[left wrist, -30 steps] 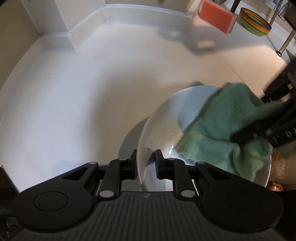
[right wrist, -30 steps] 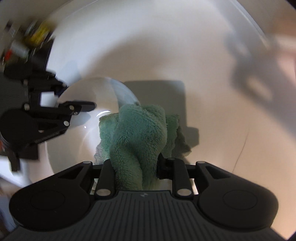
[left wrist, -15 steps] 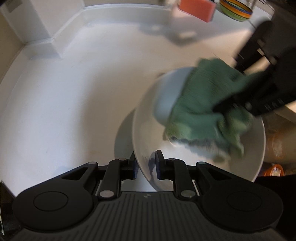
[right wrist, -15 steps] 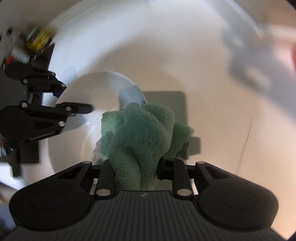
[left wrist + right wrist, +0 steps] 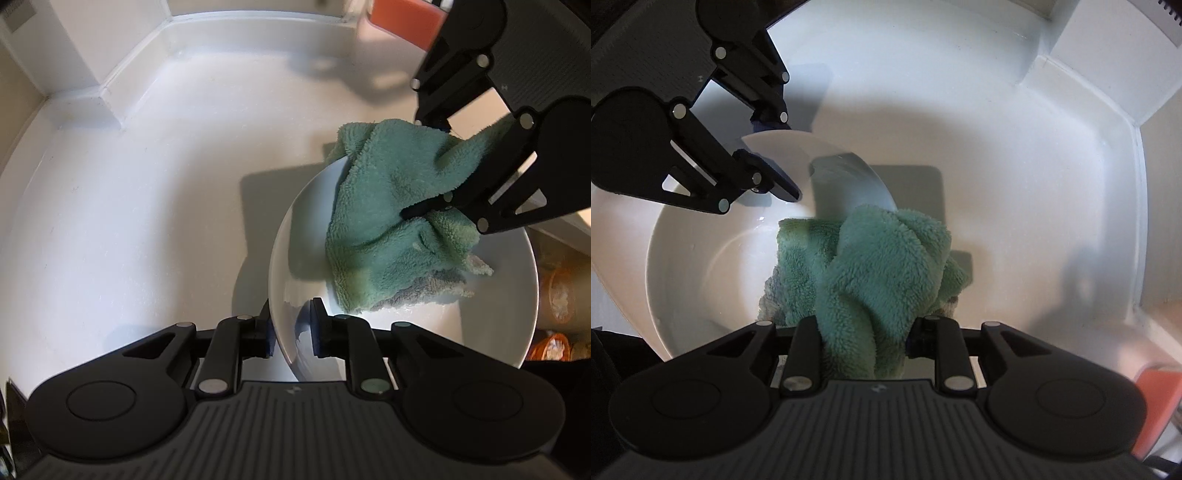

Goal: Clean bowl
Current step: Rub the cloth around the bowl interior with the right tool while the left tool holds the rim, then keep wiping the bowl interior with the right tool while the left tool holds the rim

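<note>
Left wrist view: left gripper point(image 5: 291, 328), black, at six o'clock; its two blue-padded fingers point(image 5: 317, 328) stand one outside and one inside the near rim of the white bowl point(image 5: 491, 325), clenched on that rim; the jaws have just been closing, the rim between them. The bowl sits tilted, its hollow open to the camera, filling the span from centre to four o'clock above the white counter point(image 5: 147, 192). Green cloth point(image 5: 391, 206), fluffy and bunched, lies against the bowl's inner wall at two o'clock, one corner spilling past the far rim. Right gripper point(image 5: 424, 173) enters from one o'clock, its fingers clenched on a fold of the cloth. Orange sponge point(image 5: 402, 18), blurred, at twelve to one o'clock on the far edge of the counter; white wall corner point(image 5: 107, 92) at ten o'clock.

Right wrist view: right gripper point(image 5: 866, 332) at six o'clock, grasping the green cloth point(image 5: 882, 258), which bulges up between the fingers and presses down into the bowl point(image 5: 687, 251); the bowl occupies centre to eight o'clock. Left gripper point(image 5: 772, 147) at ten o'clock, pinching the bowl's upper rim. Counter point(image 5: 1015, 184) from twelve to three o'clock; the orange sponge point(image 5: 1152, 406) at four o'clock.
</note>
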### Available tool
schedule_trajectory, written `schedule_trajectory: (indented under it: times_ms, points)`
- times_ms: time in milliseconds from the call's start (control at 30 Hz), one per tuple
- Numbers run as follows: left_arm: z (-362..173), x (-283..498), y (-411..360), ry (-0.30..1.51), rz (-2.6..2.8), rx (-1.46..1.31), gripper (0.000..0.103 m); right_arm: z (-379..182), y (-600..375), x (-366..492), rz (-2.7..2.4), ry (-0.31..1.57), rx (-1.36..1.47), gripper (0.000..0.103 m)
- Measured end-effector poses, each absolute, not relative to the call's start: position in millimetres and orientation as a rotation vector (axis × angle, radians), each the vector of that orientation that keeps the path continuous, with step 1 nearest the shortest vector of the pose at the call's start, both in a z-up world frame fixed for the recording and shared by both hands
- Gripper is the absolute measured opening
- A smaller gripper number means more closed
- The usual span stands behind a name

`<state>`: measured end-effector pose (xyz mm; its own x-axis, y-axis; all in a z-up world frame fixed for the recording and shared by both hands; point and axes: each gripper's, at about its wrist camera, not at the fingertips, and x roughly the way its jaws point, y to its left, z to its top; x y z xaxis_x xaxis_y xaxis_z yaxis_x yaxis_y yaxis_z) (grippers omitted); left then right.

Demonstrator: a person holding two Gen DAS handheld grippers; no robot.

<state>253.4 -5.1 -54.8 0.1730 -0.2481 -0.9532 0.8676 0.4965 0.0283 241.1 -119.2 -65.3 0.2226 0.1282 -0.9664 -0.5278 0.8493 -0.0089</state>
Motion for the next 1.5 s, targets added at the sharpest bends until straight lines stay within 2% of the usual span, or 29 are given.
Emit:
schedule_trajectory:
  times_ms: [267,567,967,1500]
  points:
    - [-56.8,245.4,-3.4,1.119,-0.834,0.643,0.019,-67.1,-139.3,226.5,0.220,1.352,0.001,0.019]
    - [-58.5,233.9,-2.7,1.097,-0.840,0.633,0.021,-75.4,-140.7,181.1,0.120,1.385,0.351,0.024]
    - [-50.1,227.0,-6.8,1.108,-0.928,0.740,0.022,-62.1,-134.4,197.3,0.239,1.353,-0.016,0.017]
    - [-49.3,255.1,-19.5,1.121,-0.886,0.742,0.023,-52.7,-124.5,222.8,0.521,1.235,-0.481,0.019]
